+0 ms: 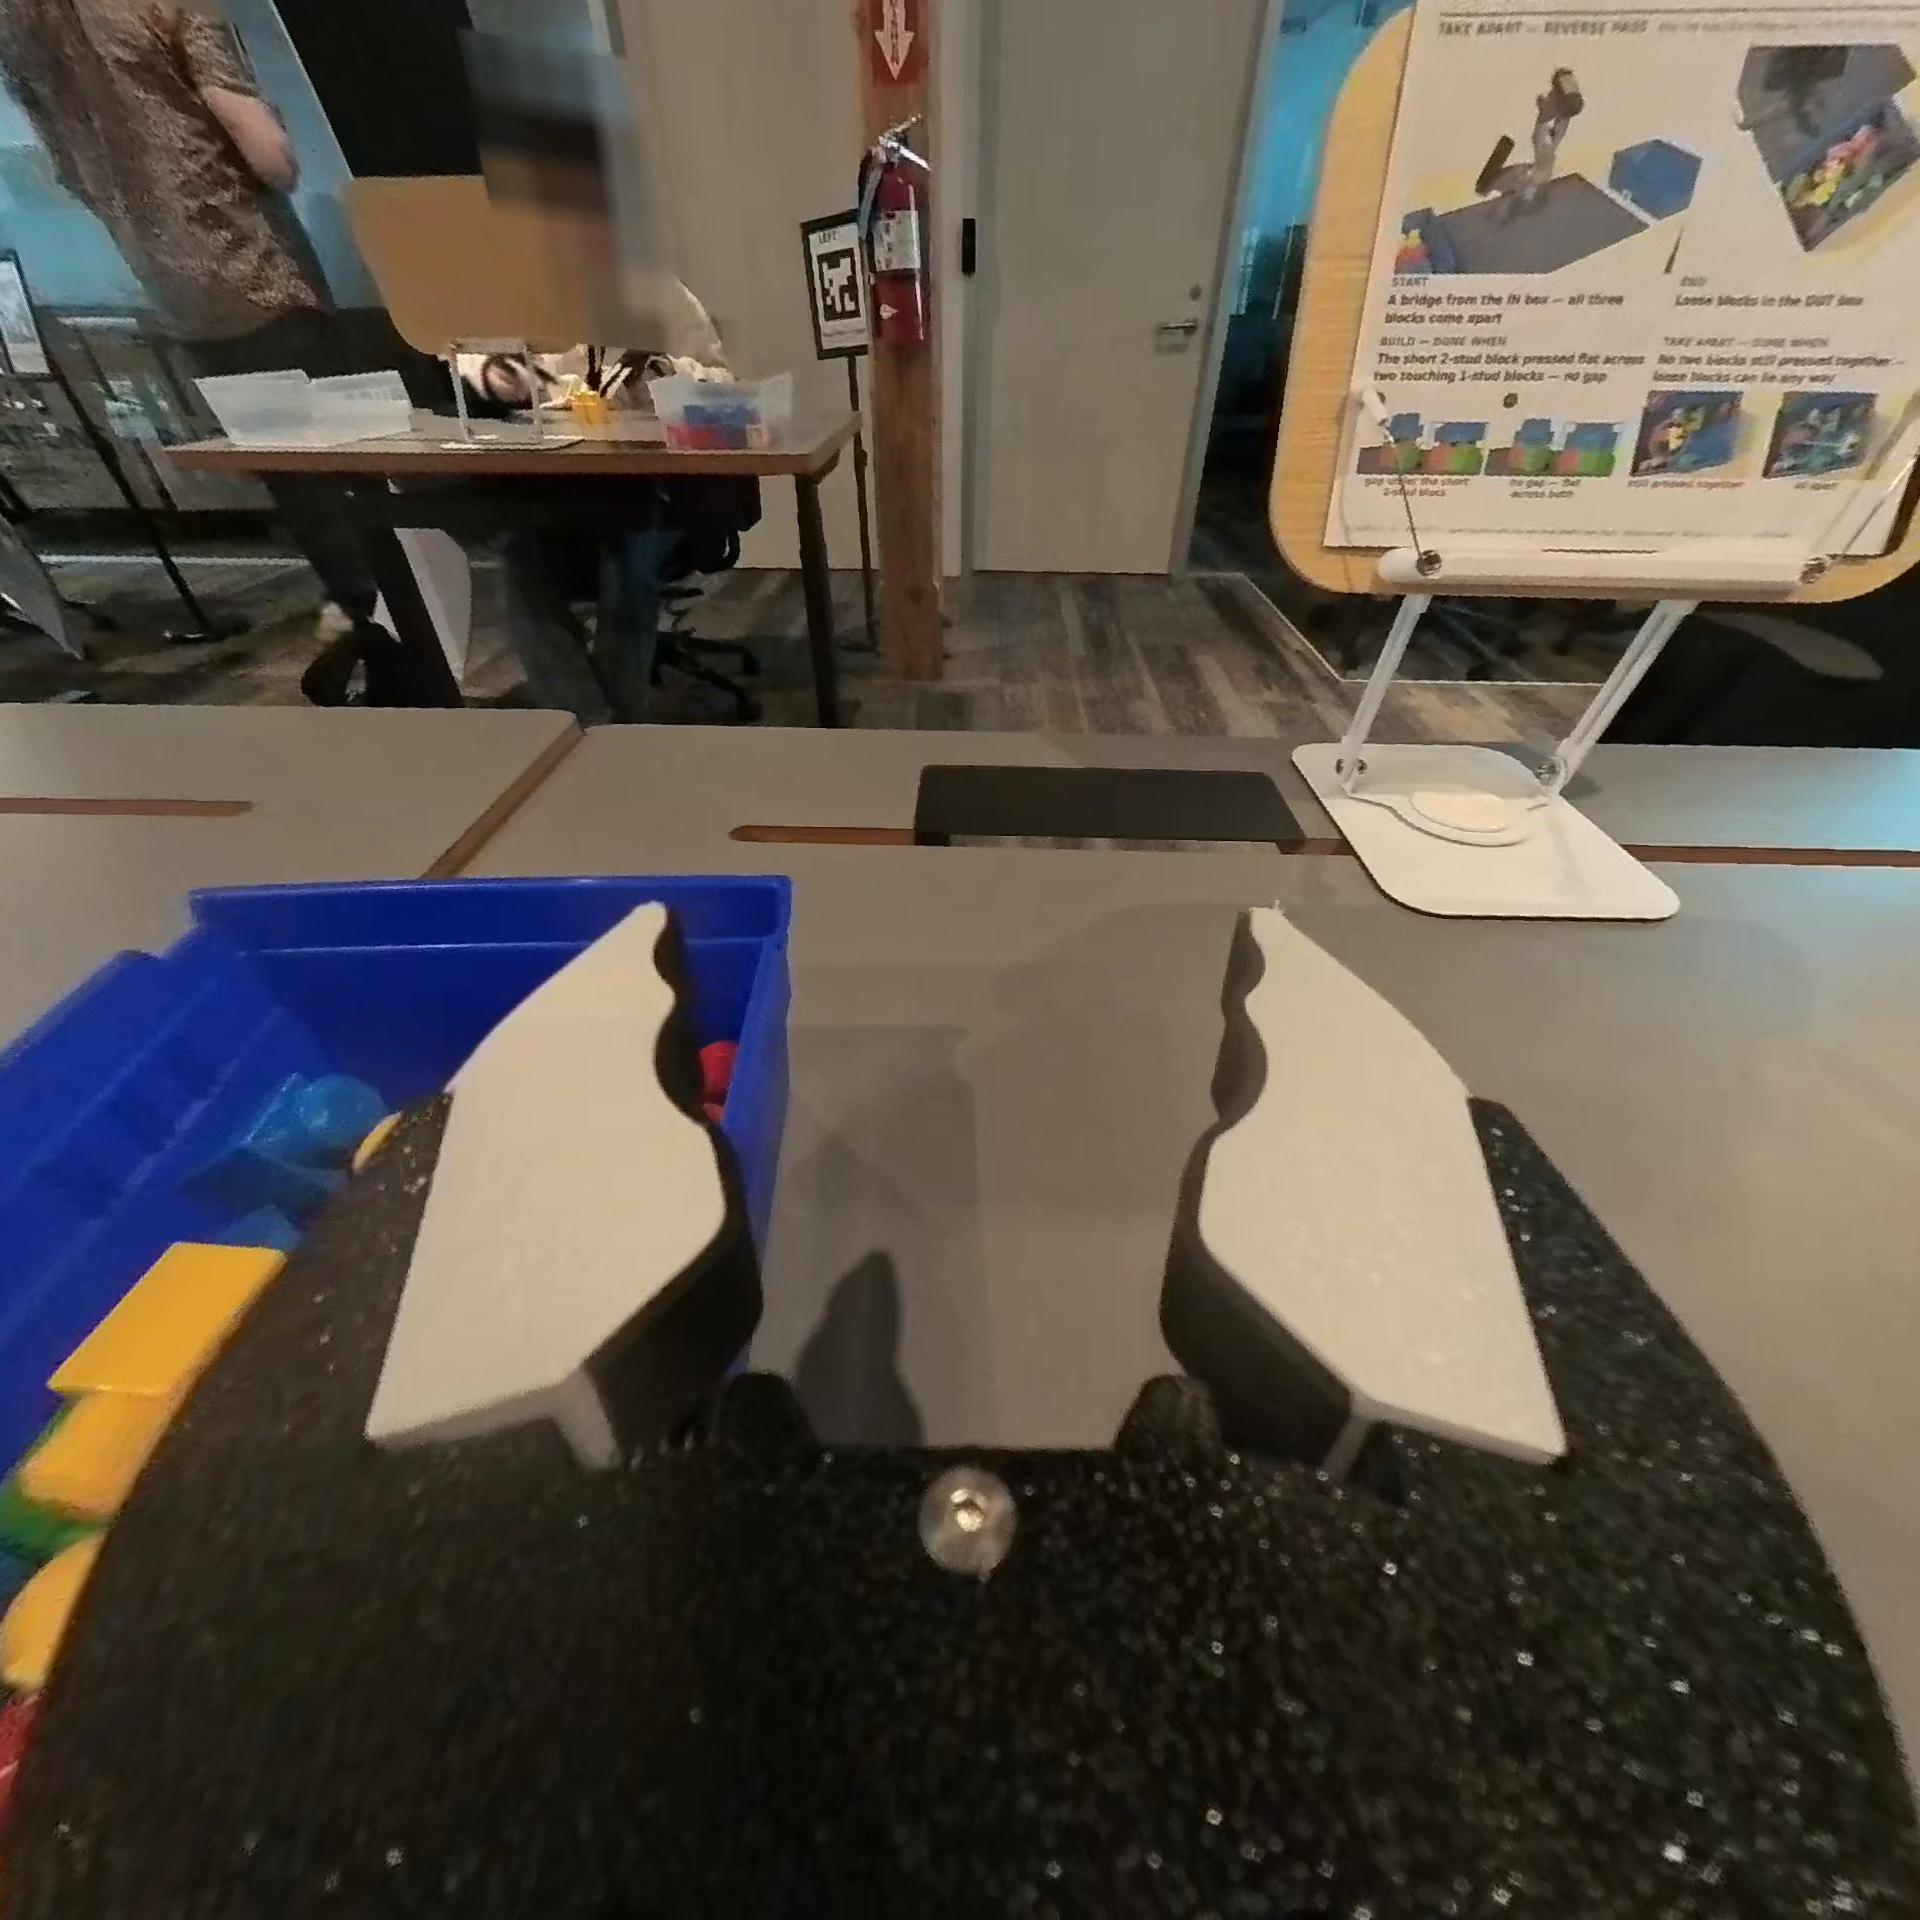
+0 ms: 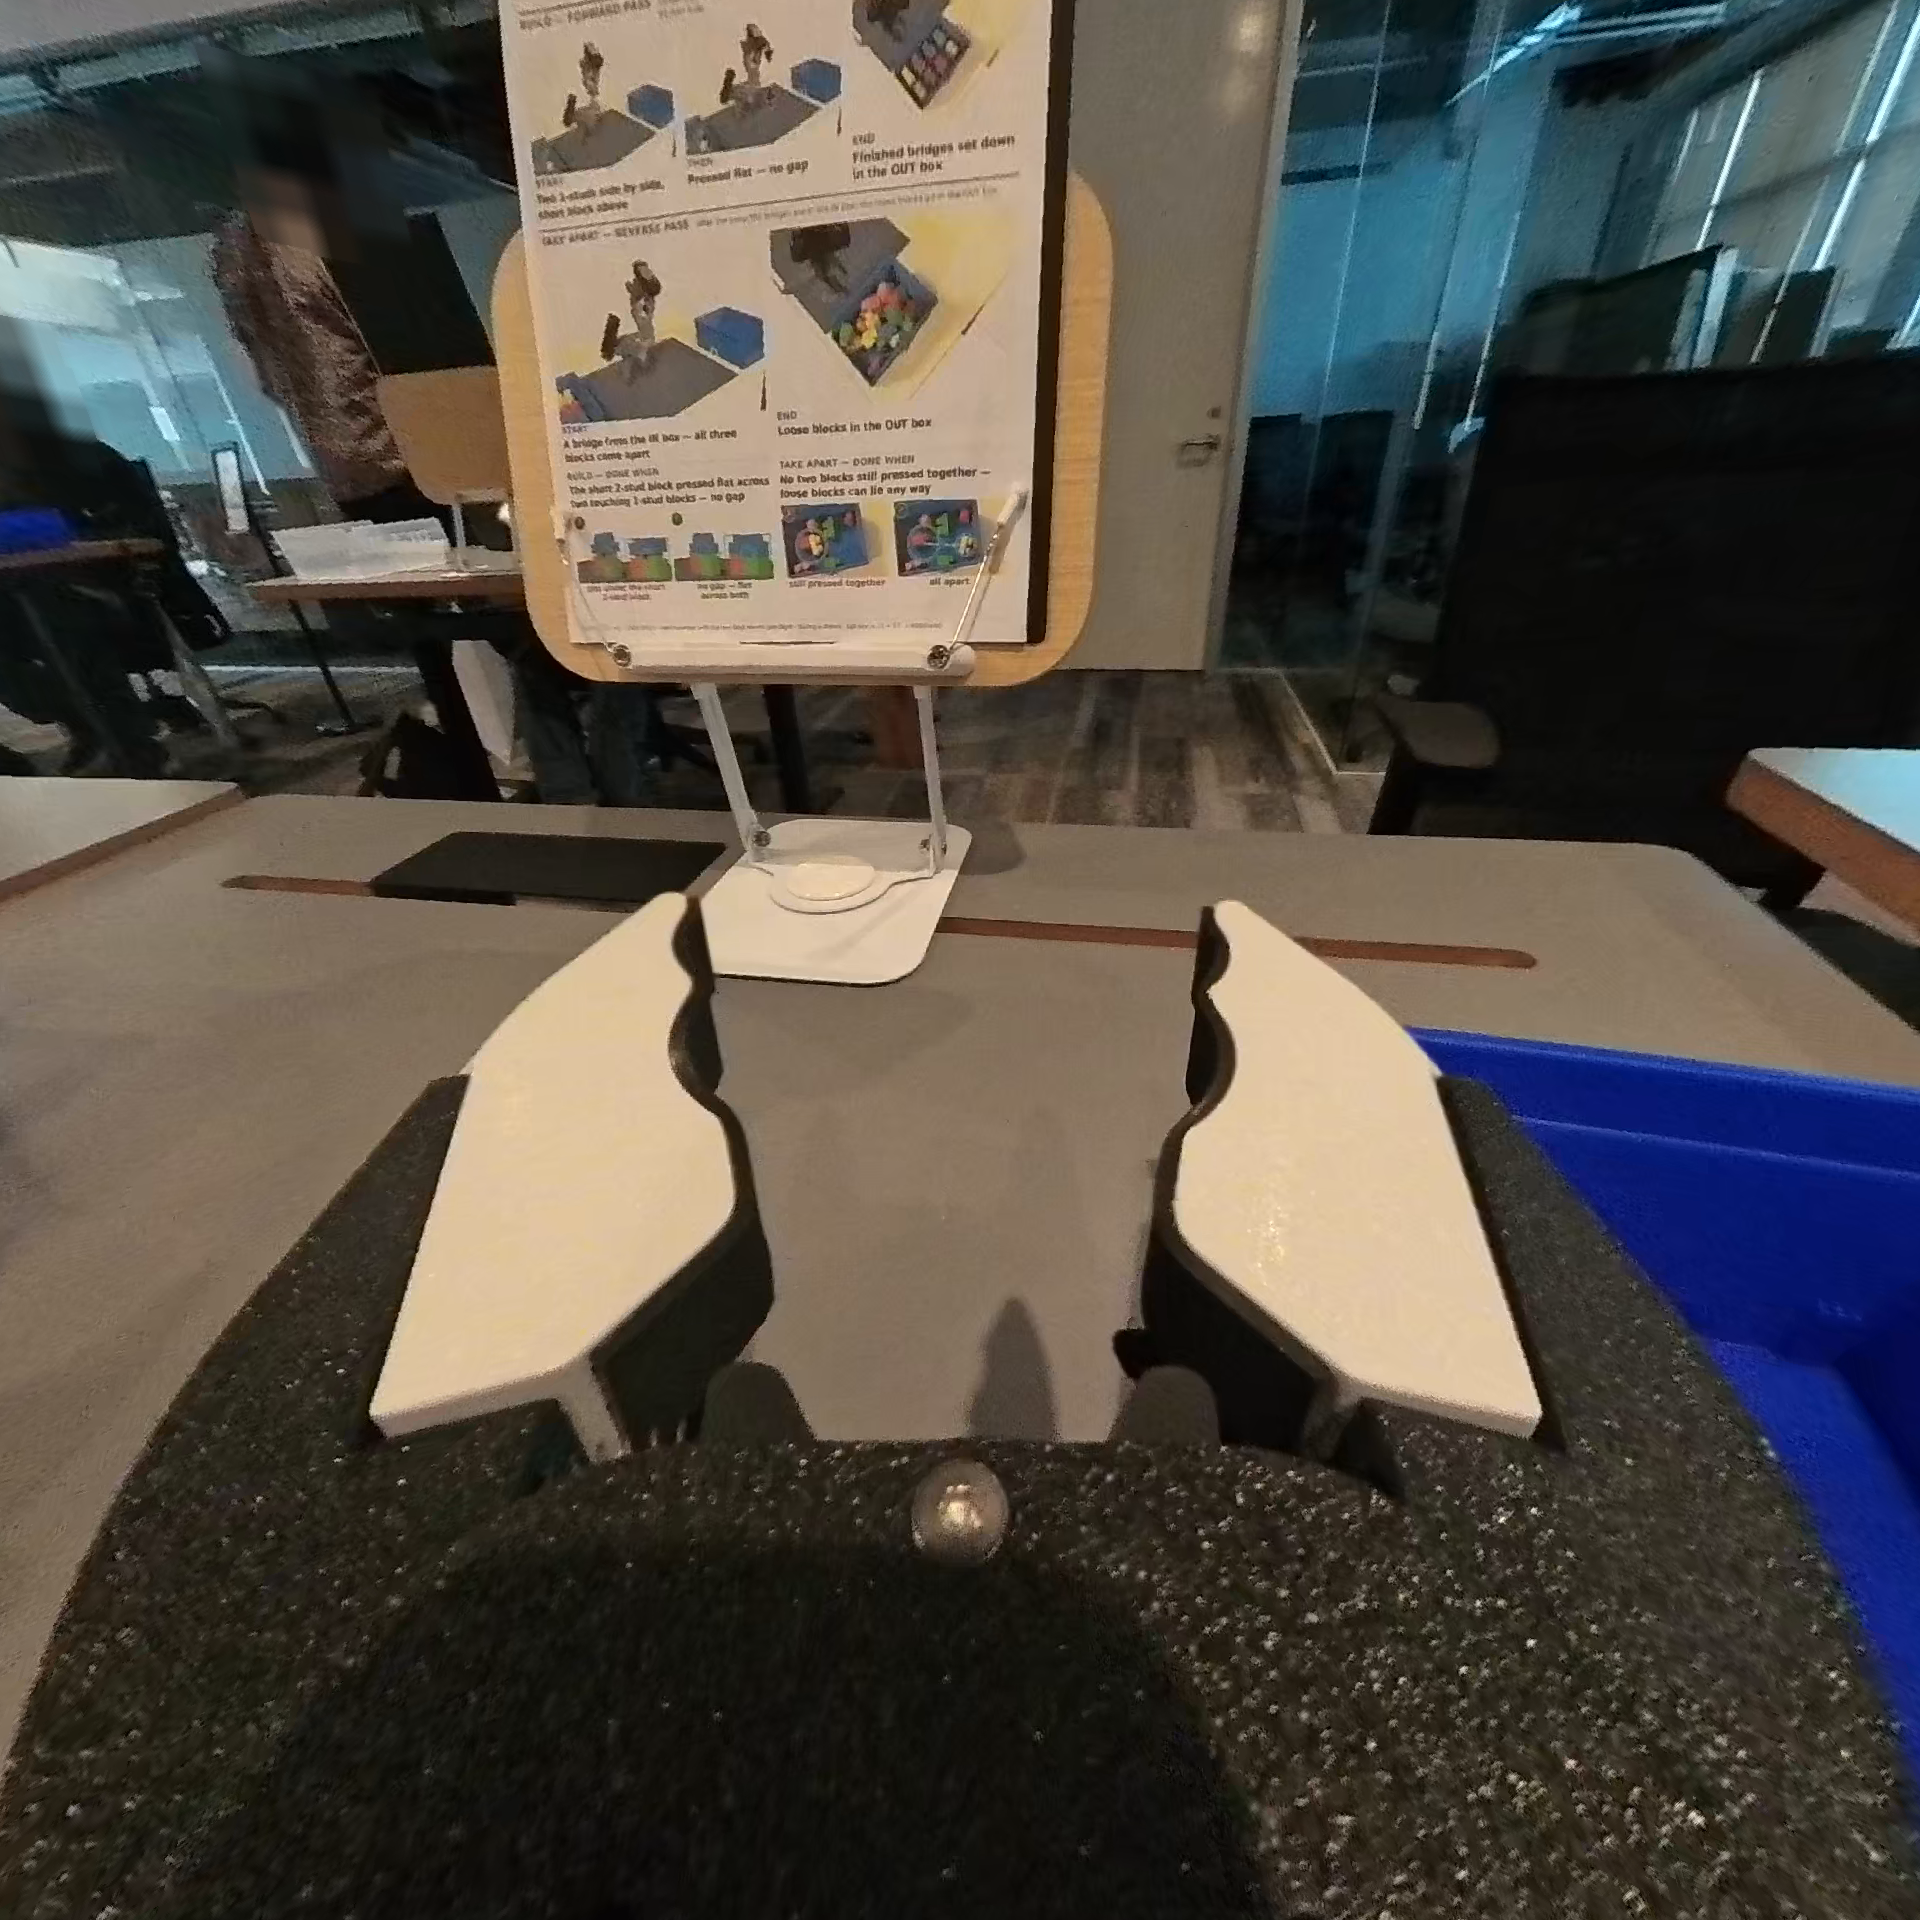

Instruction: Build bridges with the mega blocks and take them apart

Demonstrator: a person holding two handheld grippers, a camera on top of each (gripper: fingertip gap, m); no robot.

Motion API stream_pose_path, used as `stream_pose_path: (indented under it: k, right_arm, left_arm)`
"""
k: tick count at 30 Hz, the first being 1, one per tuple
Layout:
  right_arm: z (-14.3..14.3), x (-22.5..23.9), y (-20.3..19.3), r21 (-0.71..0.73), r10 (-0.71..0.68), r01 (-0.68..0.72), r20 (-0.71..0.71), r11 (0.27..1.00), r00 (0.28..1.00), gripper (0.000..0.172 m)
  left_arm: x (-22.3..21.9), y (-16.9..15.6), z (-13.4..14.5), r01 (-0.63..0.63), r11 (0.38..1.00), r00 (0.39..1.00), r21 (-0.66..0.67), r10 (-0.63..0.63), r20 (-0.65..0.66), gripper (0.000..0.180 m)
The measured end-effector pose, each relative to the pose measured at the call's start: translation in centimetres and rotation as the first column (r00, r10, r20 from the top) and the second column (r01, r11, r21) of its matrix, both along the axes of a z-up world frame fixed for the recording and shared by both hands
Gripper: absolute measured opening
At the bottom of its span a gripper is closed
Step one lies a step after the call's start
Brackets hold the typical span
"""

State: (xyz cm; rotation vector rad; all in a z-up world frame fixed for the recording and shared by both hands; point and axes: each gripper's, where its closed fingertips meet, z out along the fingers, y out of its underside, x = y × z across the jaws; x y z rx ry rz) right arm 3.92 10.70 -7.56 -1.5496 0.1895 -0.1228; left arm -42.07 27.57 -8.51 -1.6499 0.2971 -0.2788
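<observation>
I see both the left gripper [image 1: 961, 914] and right gripper [image 2: 951, 909] spread wide, holding nothing, above bare grey table [image 1: 1039, 956]. Blocks [image 1: 156, 1320] lie in the blue bin [image 1: 769, 1039], its wall beside my left finger [image 1: 582, 1122].

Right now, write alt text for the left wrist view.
The left gripper hovers open and empty over a grey table. A blue bin of coloured blocks sits at left; a black mat and a white sign stand lie beyond.
</observation>
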Motion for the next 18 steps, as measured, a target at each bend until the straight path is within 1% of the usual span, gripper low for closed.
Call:
stream_pose_path:
  k: [9, 14, 18]
  right_arm:
    - [-0.6, -0.7, 0.7, -0.02, 0.023, -0.023, 0.002, 1.0, 1.0, 0.087]
    - [-0.4, -1.1, 0.8, -0.001, 0.037, -0.037, 0.004, 0.999, 0.999, 0.086]
    - [-0.3, -1.8, 1.1, 0.007, 0.049, -0.049, 0.028, 0.999, 0.998, 0.083]
  left_arm:
    - [0.0, 0.0, 0.1, 0.009, 1.0, 1.0, 0.012, -0.009, 0.007, 0.094]
    - [0.4, -0.4, 0.7, 0.041, 0.998, 0.999, 0.057, -0.042, 0.023, 0.09]
    - [0.5, -0.4, 1.0, 0.044, 0.996, 0.999, 0.078, -0.045, 0.013, 0.085]
